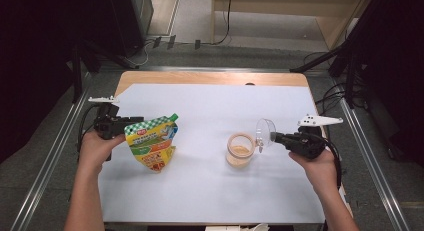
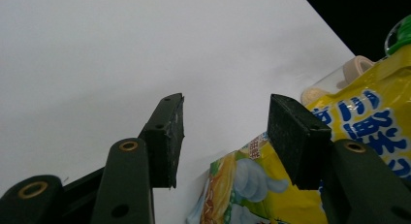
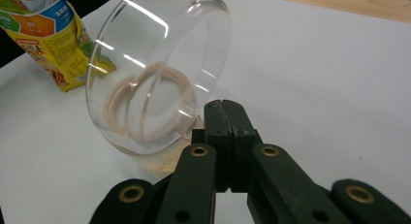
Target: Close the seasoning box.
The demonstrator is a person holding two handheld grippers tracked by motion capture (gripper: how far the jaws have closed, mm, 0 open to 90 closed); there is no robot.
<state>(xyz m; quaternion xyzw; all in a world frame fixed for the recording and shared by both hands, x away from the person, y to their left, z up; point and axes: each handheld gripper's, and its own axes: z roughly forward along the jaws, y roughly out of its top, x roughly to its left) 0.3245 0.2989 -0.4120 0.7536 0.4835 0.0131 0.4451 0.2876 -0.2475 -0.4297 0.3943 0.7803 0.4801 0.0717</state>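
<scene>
Lid (image 1: pixel 265 131), clear and domed, is hanging tilted at the jar's (image 1: pixel 240 148) three o'clock, pinched by the clenched right gripper (image 1: pixel 274 137), needing levelling before lowering, while the released left gripper (image 1: pixel 121 127) is flanking the pouch (image 1: pixel 151 143).

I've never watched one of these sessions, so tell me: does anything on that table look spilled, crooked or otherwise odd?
Nothing looks spilled or broken. The clear domed plastic lid is off the small clear jar of beige powder, pinched on edge by the right gripper beside it. The yellow and green snack pouch leans rather than standing straight, next to the open left gripper.
</scene>
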